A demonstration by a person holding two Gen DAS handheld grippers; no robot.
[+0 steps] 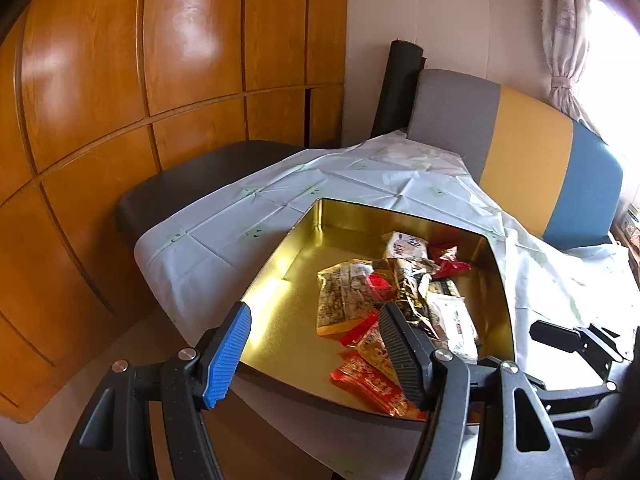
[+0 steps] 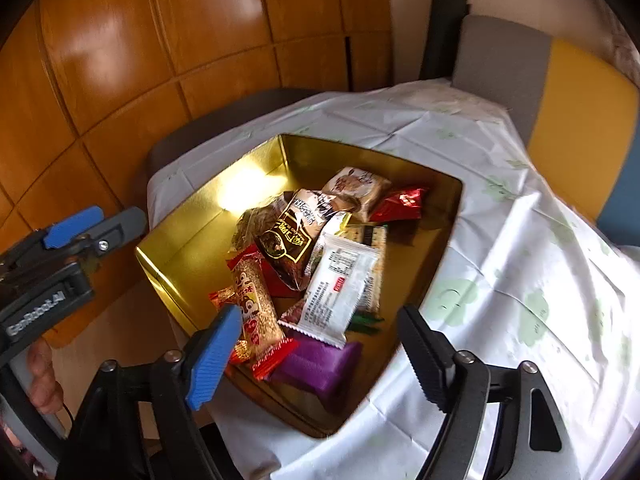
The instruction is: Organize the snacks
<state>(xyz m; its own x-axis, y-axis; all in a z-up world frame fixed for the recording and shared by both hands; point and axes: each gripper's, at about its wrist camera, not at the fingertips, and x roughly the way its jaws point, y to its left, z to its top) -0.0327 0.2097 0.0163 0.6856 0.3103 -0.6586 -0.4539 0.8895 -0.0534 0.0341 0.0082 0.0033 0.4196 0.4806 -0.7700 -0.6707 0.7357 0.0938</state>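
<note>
Both hand-held grippers, left [image 1: 316, 340] and right [image 2: 320, 344], are held open and empty above a gold tin [image 2: 188, 248] of snack packets [image 2: 340, 288], set on a cloth-covered table [image 2: 500, 240].

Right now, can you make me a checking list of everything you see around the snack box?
Surface: white tablecloth with pale green prints, creased.
Job's things: gold tin, open, holding a pile of wrapped snacks; a white packet lies on top, a purple packet at the near end, a red packet at the far end.
Clutter: nothing seen on the cloth outside the tin.
Grippers: left gripper and right gripper both have fingers spread, holding nothing.
Cables: nothing seen.
Surroundings: wooden cabinets, grey, yellow and blue cushion, curtain.
</note>
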